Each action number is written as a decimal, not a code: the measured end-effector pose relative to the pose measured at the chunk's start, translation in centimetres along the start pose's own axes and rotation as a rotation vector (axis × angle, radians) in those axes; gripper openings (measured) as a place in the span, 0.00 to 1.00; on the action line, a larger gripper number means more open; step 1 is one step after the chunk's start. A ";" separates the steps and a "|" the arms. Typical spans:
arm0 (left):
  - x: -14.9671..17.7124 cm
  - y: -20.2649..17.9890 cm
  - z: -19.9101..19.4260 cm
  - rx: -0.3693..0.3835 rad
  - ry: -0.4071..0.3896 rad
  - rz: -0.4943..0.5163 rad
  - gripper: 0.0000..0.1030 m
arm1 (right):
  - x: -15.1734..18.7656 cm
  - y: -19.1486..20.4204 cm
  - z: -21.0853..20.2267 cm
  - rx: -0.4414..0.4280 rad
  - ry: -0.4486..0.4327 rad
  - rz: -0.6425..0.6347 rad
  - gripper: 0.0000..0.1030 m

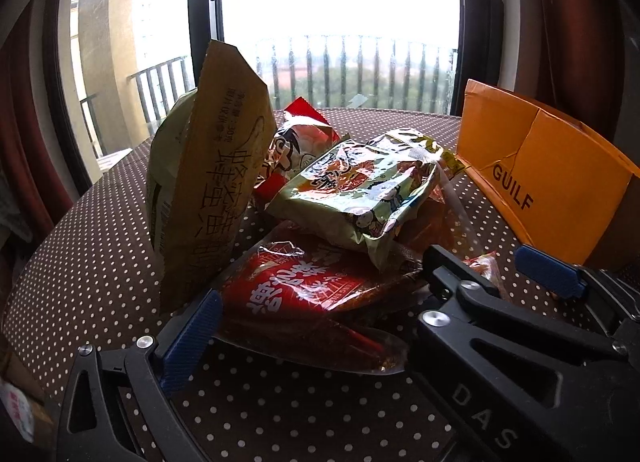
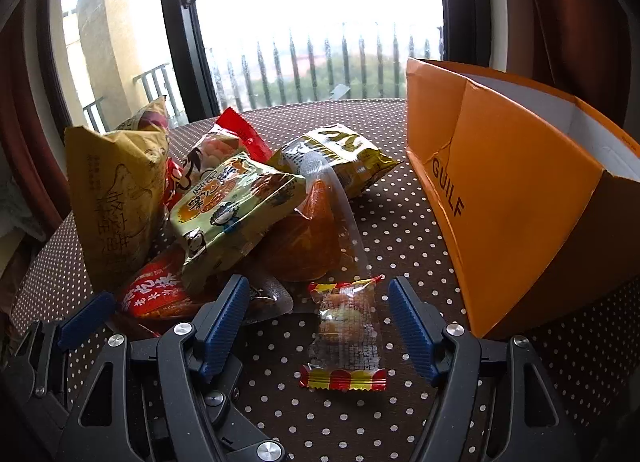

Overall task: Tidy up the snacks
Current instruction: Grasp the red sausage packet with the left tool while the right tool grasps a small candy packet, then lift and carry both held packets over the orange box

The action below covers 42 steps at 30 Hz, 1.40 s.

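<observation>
Snack packets (image 2: 224, 214) lie heaped at frame left on the dotted table (image 2: 400, 222), apparently awaiting sorting into the orange box (image 2: 520, 198) at right. Left gripper (image 1: 396, 294): fingers wide apart either side of a red packet (image 1: 304, 286), not gripping. Right gripper (image 2: 316, 326): fingers part open, straddling a small clear packet (image 2: 348, 330), pads not touching.

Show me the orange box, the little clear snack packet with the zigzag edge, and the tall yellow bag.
Orange box (image 2: 512, 198): right wrist view, front wall.
Clear snack packet (image 2: 348, 330): right wrist view, see-through middle.
Tall yellow bag (image 1: 224, 166): left wrist view, printed face.
</observation>
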State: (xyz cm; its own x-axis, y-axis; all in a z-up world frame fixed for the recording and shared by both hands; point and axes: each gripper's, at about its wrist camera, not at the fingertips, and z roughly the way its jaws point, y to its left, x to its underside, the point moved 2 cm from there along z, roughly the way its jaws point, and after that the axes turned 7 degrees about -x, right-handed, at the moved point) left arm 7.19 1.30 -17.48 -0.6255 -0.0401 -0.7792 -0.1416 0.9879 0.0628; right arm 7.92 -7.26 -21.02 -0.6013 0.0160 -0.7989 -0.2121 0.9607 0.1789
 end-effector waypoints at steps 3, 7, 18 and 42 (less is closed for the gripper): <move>-0.2 0.2 0.5 -0.035 0.014 0.015 0.99 | 0.1 -0.3 -0.1 0.016 0.001 0.009 0.71; -0.2 -0.2 1.1 -0.082 0.029 0.047 0.99 | 0.2 -1.5 0.5 0.035 0.031 0.042 0.68; -0.5 -0.7 2.8 -0.105 0.065 0.081 0.83 | -0.1 -1.2 2.6 -0.019 0.104 0.031 0.39; -1.6 0.2 -3.2 -0.018 -0.005 0.047 0.46 | -1.1 -0.5 -2.0 -0.055 0.010 0.013 0.35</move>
State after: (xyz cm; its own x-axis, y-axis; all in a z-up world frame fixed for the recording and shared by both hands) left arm 5.70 1.07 -14.16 -0.6281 0.0067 -0.7781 -0.1260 0.9859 0.1102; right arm 7.15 -8.32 -19.07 -0.6121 0.0251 -0.7903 -0.2461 0.9438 0.2205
